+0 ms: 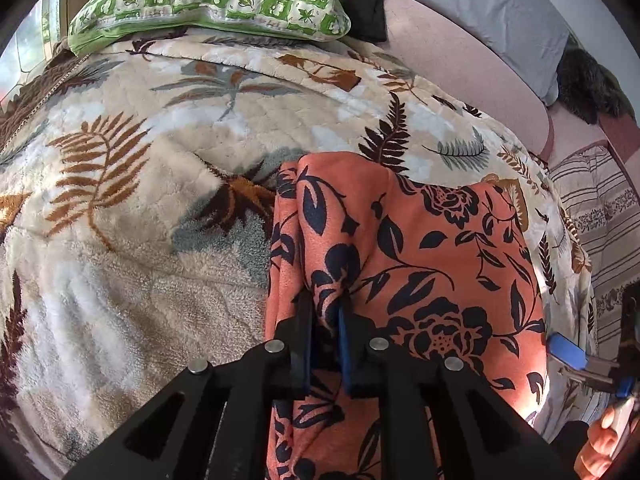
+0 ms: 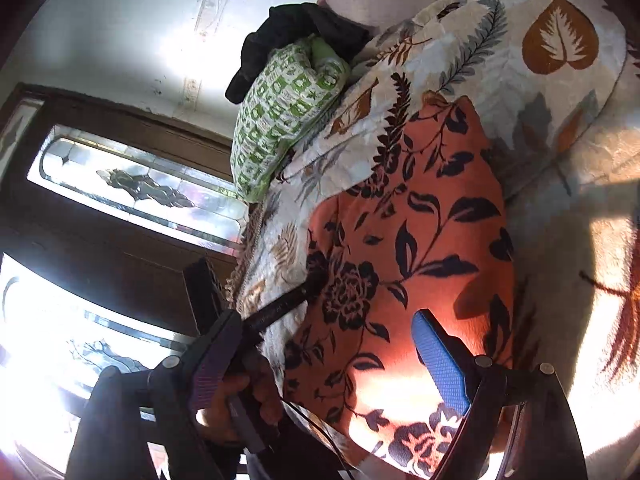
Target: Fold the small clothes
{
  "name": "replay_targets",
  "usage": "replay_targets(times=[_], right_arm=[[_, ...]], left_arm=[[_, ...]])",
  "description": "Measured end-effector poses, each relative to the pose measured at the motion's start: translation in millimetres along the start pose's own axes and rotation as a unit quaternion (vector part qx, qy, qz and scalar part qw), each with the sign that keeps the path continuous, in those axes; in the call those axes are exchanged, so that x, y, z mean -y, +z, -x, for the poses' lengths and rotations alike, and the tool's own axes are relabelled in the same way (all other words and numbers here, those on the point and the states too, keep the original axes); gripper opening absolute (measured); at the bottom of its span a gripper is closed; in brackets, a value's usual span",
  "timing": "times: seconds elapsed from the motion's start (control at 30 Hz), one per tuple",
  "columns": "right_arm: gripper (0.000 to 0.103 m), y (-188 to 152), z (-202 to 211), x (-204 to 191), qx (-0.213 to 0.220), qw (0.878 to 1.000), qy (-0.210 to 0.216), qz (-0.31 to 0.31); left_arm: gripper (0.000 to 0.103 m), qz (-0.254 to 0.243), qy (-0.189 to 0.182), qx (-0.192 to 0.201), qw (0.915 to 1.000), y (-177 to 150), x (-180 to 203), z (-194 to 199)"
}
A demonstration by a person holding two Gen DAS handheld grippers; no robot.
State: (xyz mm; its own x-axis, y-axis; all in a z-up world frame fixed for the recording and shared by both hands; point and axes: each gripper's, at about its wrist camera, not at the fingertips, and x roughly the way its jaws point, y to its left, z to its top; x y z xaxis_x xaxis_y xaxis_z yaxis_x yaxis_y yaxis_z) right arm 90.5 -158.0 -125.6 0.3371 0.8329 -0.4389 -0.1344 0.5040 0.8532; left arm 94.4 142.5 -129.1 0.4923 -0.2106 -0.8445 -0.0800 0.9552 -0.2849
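An orange garment with a dark floral print [image 1: 420,248] lies on a cream leaf-patterned blanket [image 1: 140,200]. My left gripper [image 1: 325,312] is shut on a bunched fold at the garment's left edge. In the right wrist view the same garment [image 2: 412,240] lies ahead. My right gripper [image 2: 320,356] is open and empty, its blue-padded fingers [image 2: 440,360] spread over the garment's near part. The left gripper's black finger [image 2: 288,300] shows pinching the cloth's left edge. The right gripper's blue pad also shows at the right edge of the left wrist view [image 1: 568,352].
A green-and-white checked pillow [image 1: 208,0] and a black cloth [image 1: 368,4] lie at the blanket's far end. A grey pillow [image 1: 492,12] and a dark furry thing [image 1: 588,84] sit on the pink sheet [image 1: 460,64]. A window [image 2: 132,184] is beside the bed.
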Motion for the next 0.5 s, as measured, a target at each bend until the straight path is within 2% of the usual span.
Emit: replay_targets(times=[0.1,0.17,0.23,0.3,0.33,0.37,0.4,0.43,0.5], right_arm=[[0.089,19,-29,31,-0.028,0.998,-0.026,-0.058],[0.089,18,-36,39,-0.031,0.998,-0.015,-0.061],[0.089,15,-35,37,-0.029,0.998,-0.014,-0.049],[0.089,15,-35,39,-0.028,0.998,-0.01,-0.053],[0.089,16,-35,40,-0.032,0.998,-0.009,-0.057],[0.089,17,-35,40,-0.037,0.997,-0.009,-0.06],[0.089,20,-35,38,-0.046,0.997,-0.011,-0.061],[0.089,23,-34,33,-0.054,0.997,-0.011,-0.059],[0.089,34,-25,19,-0.045,0.998,0.002,-0.038]], left_arm=[[0.025,-0.003,0.027,0.014,0.9995,-2,12,28],[0.028,-0.011,0.009,0.046,0.9988,-11,23,58],[0.042,-0.025,-0.013,0.064,0.9975,-29,38,71],[0.042,-0.052,0.002,0.035,0.998,-44,50,50],[0.037,-0.043,0.015,0.005,0.999,-50,45,30],[0.033,-0.026,0.017,-0.009,0.9995,-55,36,16],[0.033,-0.028,0.014,0.011,0.9995,-58,32,17],[0.032,-0.038,0.017,0.011,0.9991,-56,34,19],[0.032,-0.05,0.022,0.006,0.9985,-54,36,21]])
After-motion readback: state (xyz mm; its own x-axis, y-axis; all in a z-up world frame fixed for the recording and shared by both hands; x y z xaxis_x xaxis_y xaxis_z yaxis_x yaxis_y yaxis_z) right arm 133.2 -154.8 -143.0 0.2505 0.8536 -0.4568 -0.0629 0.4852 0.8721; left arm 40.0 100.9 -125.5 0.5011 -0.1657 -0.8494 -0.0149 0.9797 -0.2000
